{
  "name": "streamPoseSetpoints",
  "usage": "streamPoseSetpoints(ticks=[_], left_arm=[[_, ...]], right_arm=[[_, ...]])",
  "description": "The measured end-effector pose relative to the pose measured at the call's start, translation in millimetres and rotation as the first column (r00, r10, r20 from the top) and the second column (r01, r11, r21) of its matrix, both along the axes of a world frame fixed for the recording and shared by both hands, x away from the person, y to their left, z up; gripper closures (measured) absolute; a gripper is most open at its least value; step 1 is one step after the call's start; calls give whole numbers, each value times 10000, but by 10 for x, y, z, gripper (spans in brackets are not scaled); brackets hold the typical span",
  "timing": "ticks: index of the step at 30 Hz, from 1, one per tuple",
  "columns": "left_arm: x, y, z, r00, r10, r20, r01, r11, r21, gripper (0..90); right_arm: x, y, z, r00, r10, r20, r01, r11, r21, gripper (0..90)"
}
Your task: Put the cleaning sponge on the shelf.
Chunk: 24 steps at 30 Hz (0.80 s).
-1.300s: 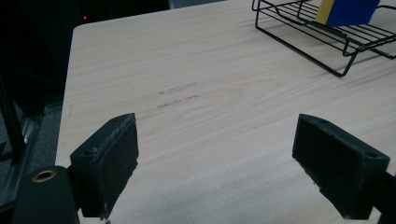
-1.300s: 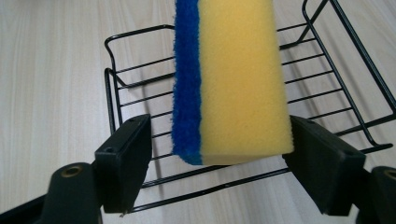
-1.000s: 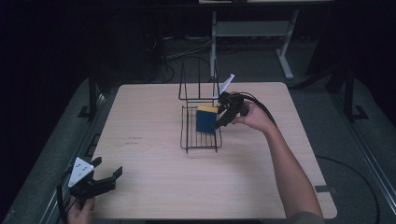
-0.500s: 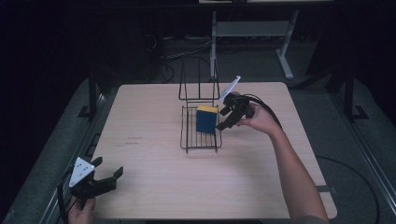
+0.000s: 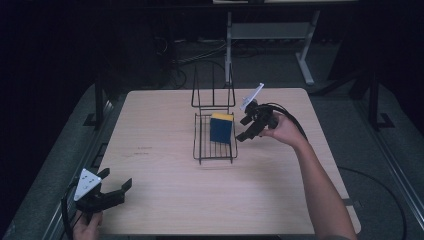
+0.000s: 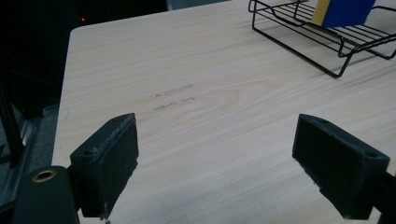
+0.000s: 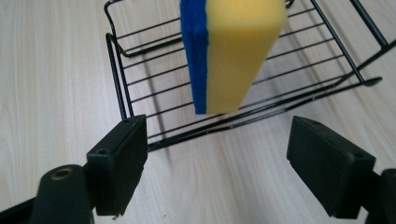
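Right gripper view showed what the high view could not: the sponge stood on edge in the rack, blue face on one side, yellow foam on the other, ahead of the right gripper, whose jaws gaped apart with nothing between them. Left gripper view showed faint scuff marks on the pale wood tabletop; the left gripper was released too. Dark room around. One sponge, one rack, two grippers.
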<state>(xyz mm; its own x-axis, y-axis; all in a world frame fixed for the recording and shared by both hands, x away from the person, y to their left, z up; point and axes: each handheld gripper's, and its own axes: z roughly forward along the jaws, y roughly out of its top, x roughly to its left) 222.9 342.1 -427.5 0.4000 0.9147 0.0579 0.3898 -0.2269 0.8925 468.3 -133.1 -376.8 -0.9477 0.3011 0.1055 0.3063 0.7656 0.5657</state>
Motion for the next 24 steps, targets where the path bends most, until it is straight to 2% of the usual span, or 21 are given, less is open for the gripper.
streamPoseSetpoints(ticks=[2, 4, 11, 24], left_arm=[[0, -6, -1, 10000, 5, 3, -5, 10000, 5, 139], [3, -8, -2, 10000, -20, -17, 20, 10000, 16, 139], [7, -16, -4, 10000, -19, -25, 19, 10000, 1, 139], [8, -15, -4, 10000, -22, -28, 22, 10000, -2, 139]], right_arm=[[-12, -24, -12, 9999, -46, -136, 45, 10000, -84, 202], [-36, -55, -18, 10000, -82, -35, 82, 9999, -75, 203], [-72, -178, -65, 9994, -288, -194, 287, 9996, -45, 198], [-125, -282, -125, 9989, -402, -244, 403, 9992, 32, 195]])
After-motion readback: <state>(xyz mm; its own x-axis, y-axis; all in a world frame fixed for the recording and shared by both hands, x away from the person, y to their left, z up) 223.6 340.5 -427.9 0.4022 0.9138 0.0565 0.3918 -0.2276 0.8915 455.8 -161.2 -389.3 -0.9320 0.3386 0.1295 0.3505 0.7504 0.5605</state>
